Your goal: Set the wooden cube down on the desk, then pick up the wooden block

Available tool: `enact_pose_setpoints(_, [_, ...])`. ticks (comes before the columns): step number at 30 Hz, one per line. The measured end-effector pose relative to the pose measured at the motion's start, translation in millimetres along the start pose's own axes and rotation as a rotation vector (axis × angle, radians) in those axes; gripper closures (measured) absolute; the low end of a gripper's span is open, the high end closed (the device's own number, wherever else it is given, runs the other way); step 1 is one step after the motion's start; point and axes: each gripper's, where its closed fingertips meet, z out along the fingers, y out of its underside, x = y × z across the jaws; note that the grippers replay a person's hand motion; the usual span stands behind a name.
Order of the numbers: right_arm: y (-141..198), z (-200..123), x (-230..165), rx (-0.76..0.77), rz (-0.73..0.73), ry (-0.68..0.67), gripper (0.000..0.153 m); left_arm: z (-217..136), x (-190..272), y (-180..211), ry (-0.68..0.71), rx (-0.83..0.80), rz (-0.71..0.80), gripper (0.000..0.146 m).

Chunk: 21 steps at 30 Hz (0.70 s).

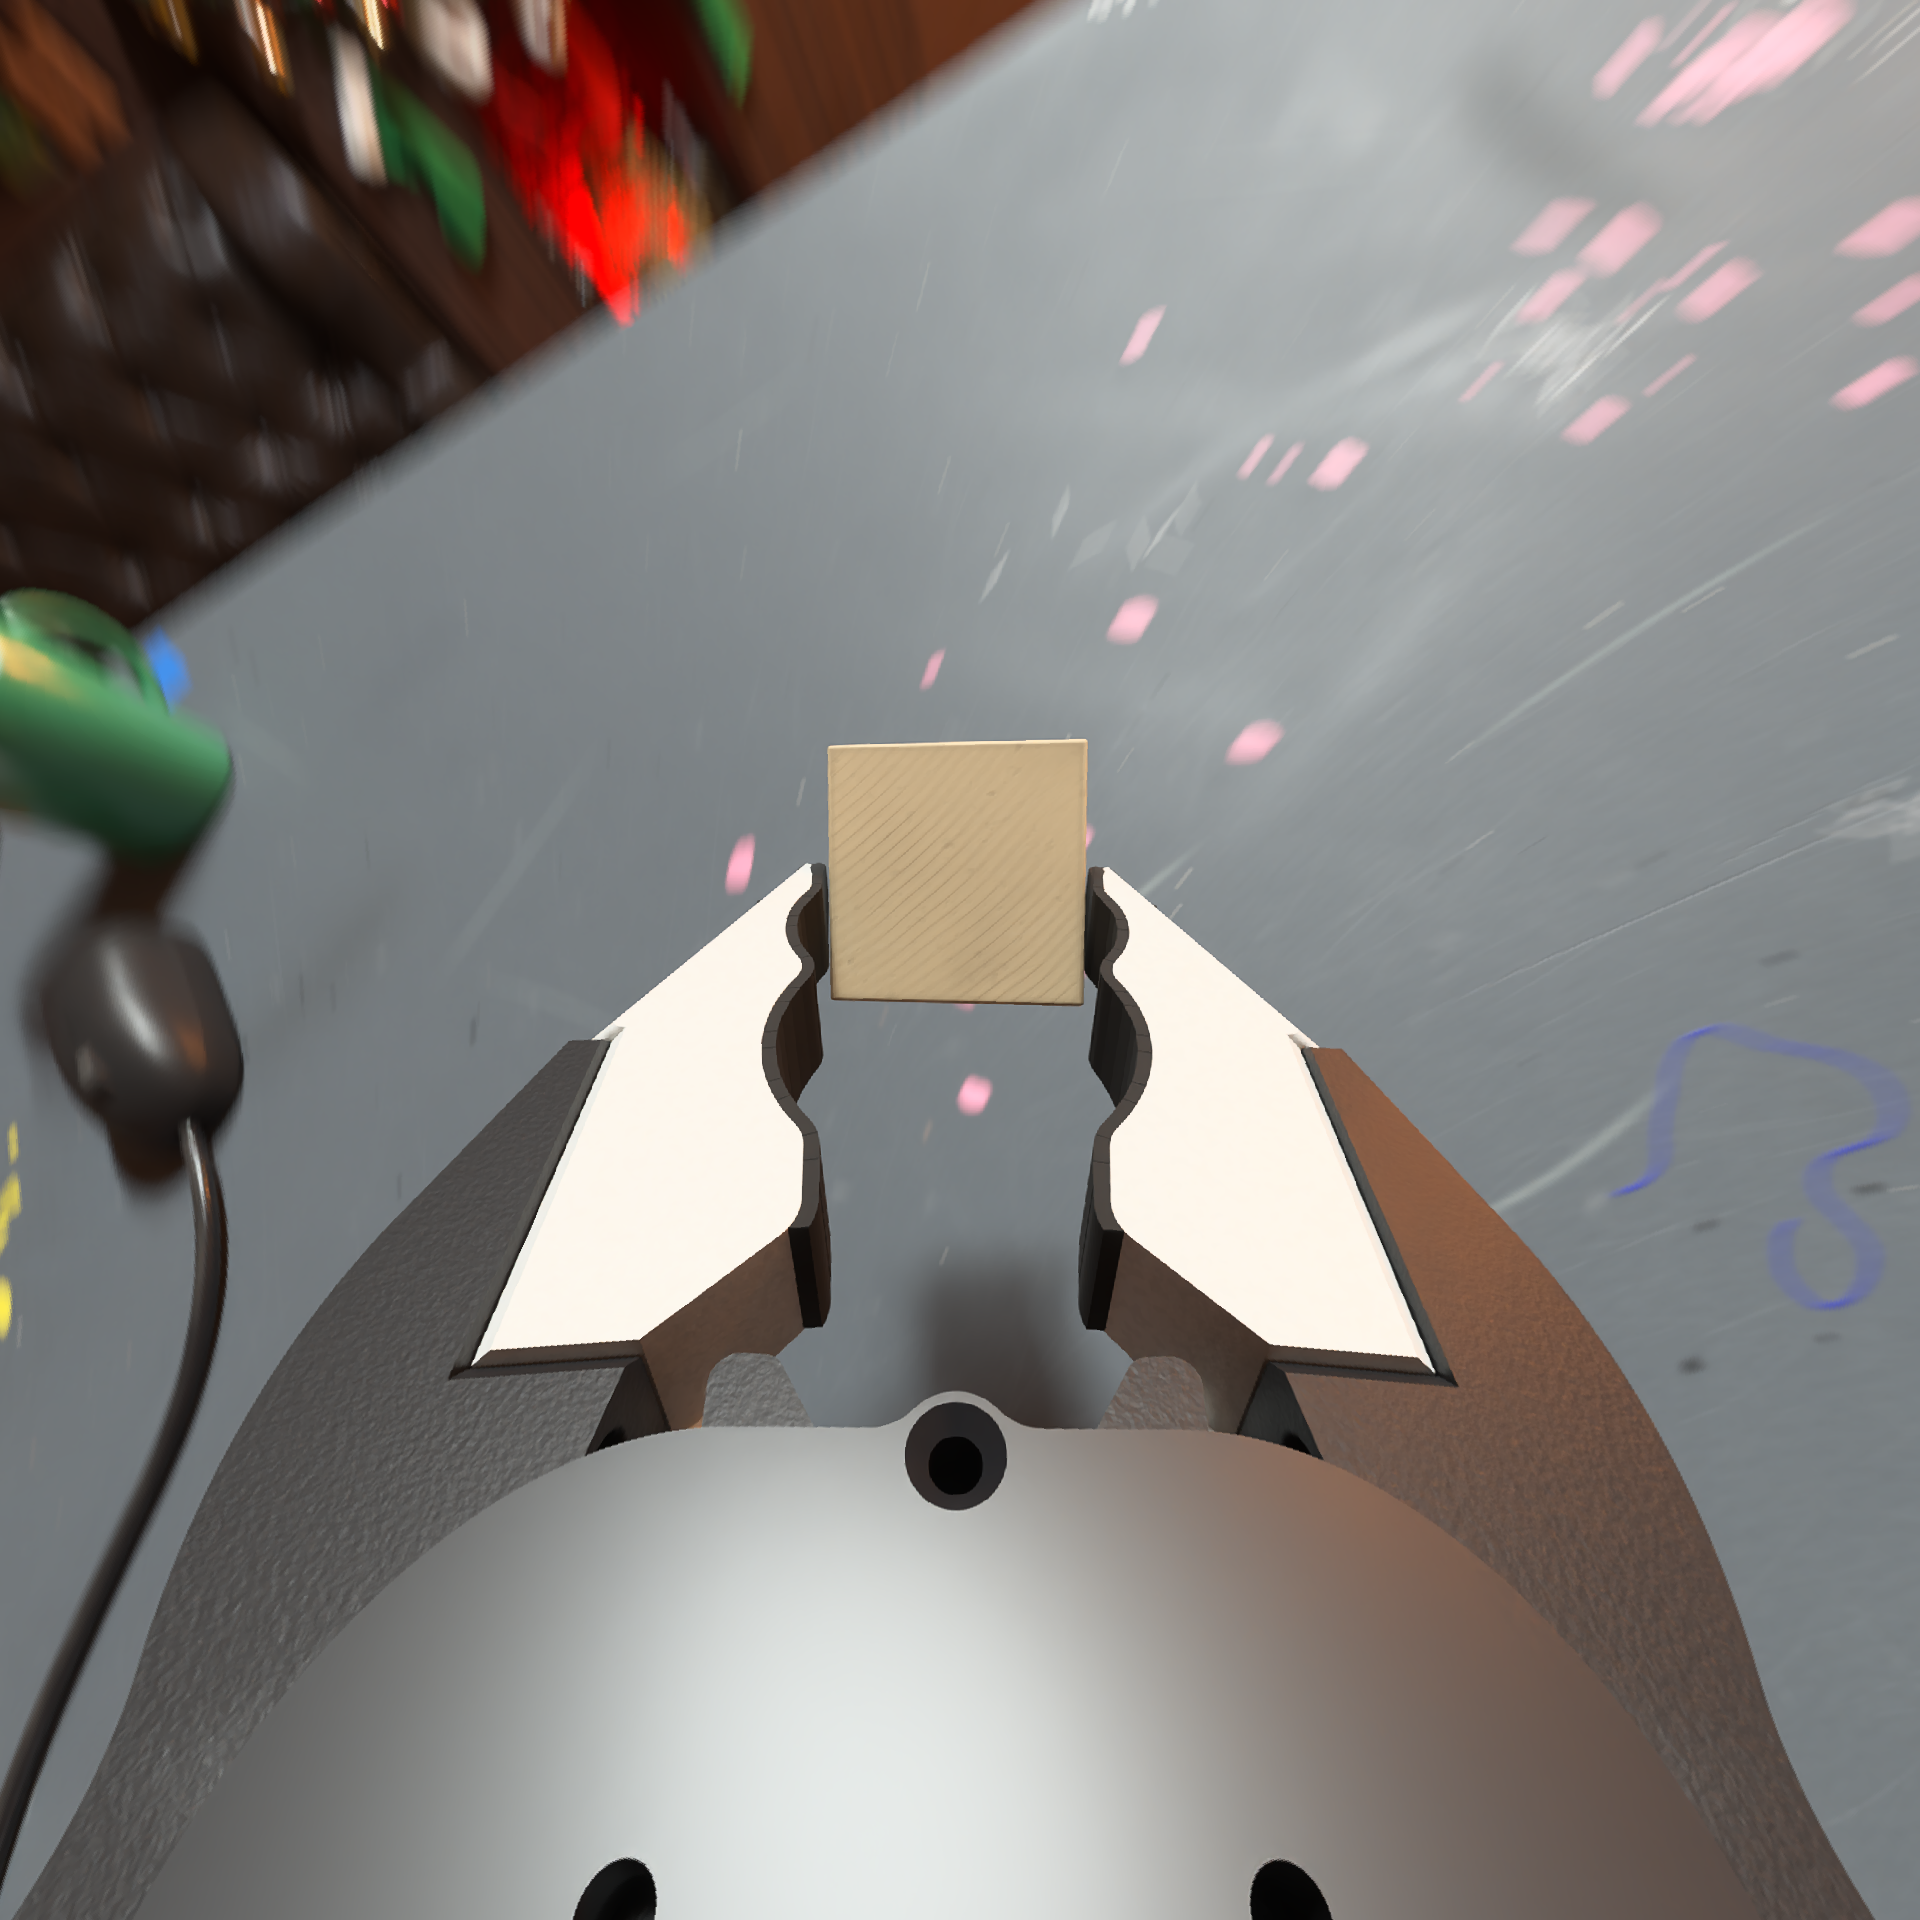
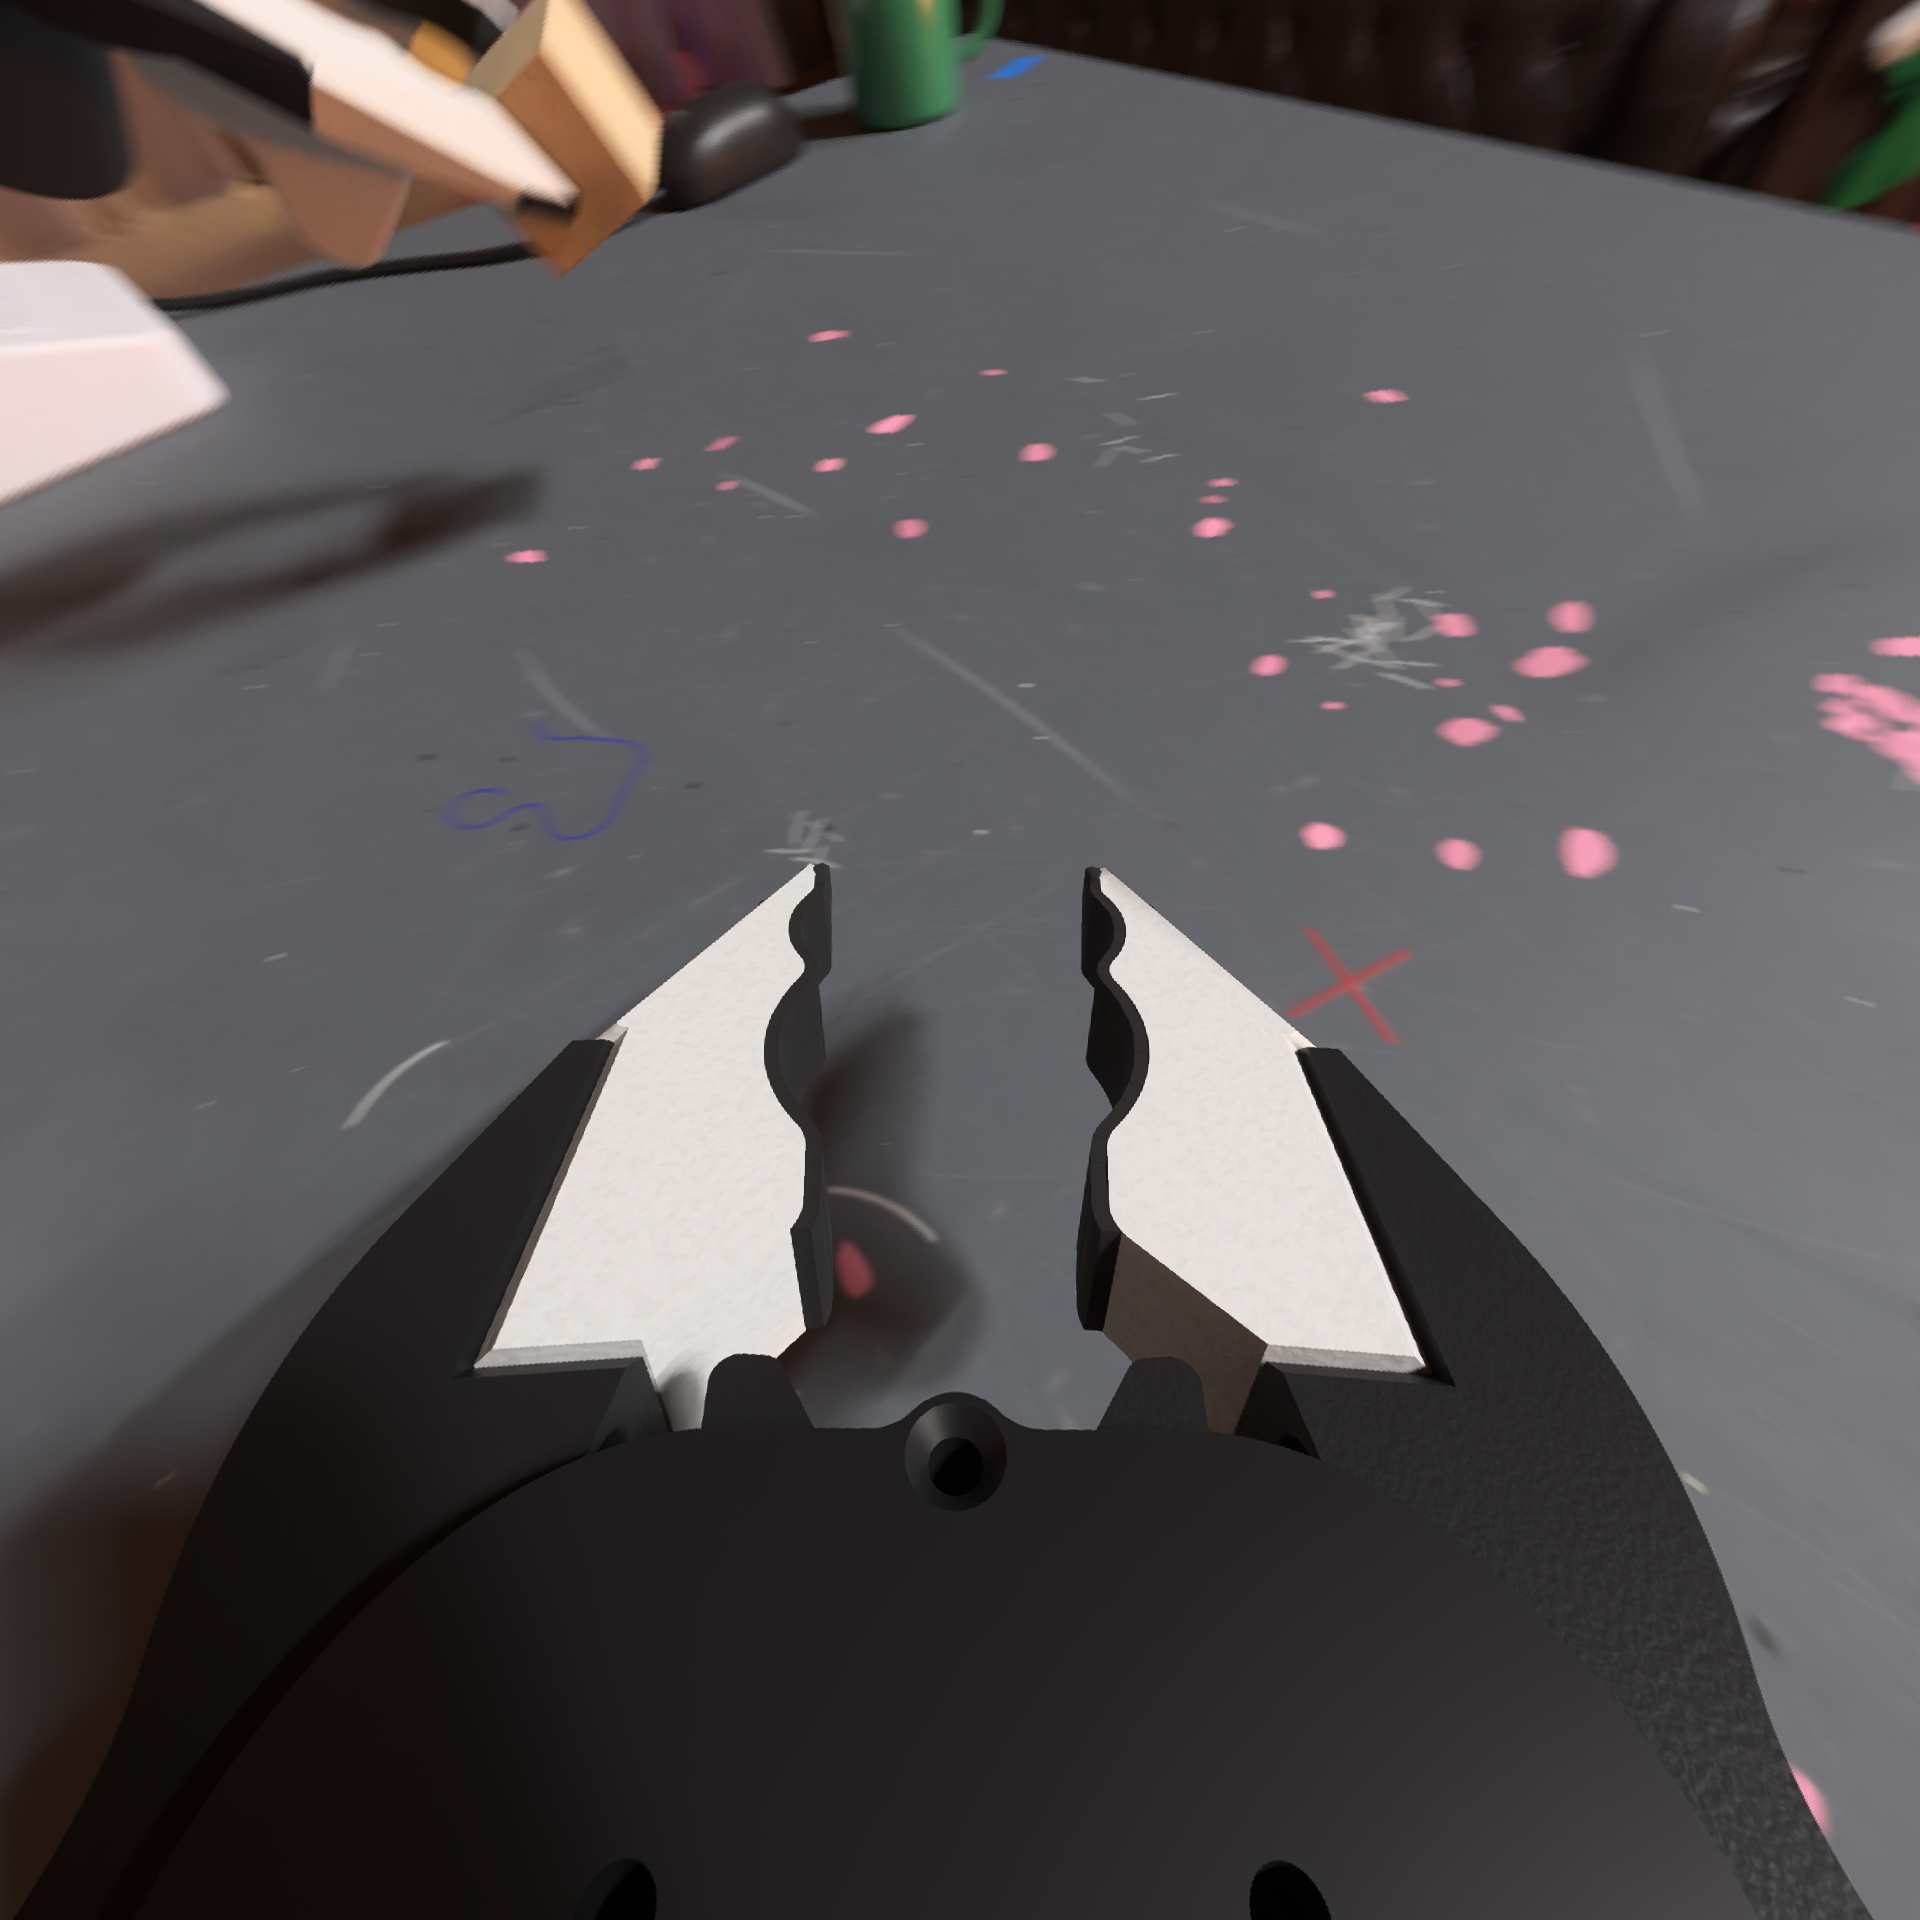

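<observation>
My left gripper [image 1: 956, 883] is shut on the pale wooden cube [image 1: 957, 873], pinched between its fingertips and held above the grey desk [image 1: 1351, 727]. In the right wrist view that same gripper shows at the top left with the cube [image 2: 582, 145] in its tips, well off the desk surface. My right gripper [image 2: 956, 883] is open and empty, low over the desk [image 2: 1039, 582], with nothing between its fingers. No wooden block shows in either view.
A green mug [image 1: 94, 748] [image 2: 909, 57] and a dark computer mouse [image 1: 135, 1029] [image 2: 727, 140] with its cable lie near the desk's far edge. A white object [image 2: 83, 374] sits at the left. Pink spots, a blue scribble and a red cross mark the desk.
</observation>
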Motion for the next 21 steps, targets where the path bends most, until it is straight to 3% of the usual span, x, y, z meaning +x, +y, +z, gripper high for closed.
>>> enact_pose_setpoints(4, [-4,0,-34,0.007,0.052,-0.233,0.102,-40,60,-75,0.088,0.335,0.157,0.097])
enact_pose_setpoints(8, [-12,-10,-56,0.045,0.098,-0.41,0.101,-68,138,-116,0.209,0.627,0.321,0.097])
enact_pose_setpoints(11, [-19,-17,-57,0.086,0.106,-0.445,0.1,-78,187,-129,0.31,0.828,0.354,0.097])
enact_pose_setpoints(14, [-26,-23,-54,0.128,0.095,-0.447,0.099,-69,217,-136,0.331,0.916,0.361,0.097])
enact_pose_setpoints(21, [-36,-33,-41,0.192,0.112,-0.417,0.1,-47,241,-129,0.324,1.05,0.401,0.097])
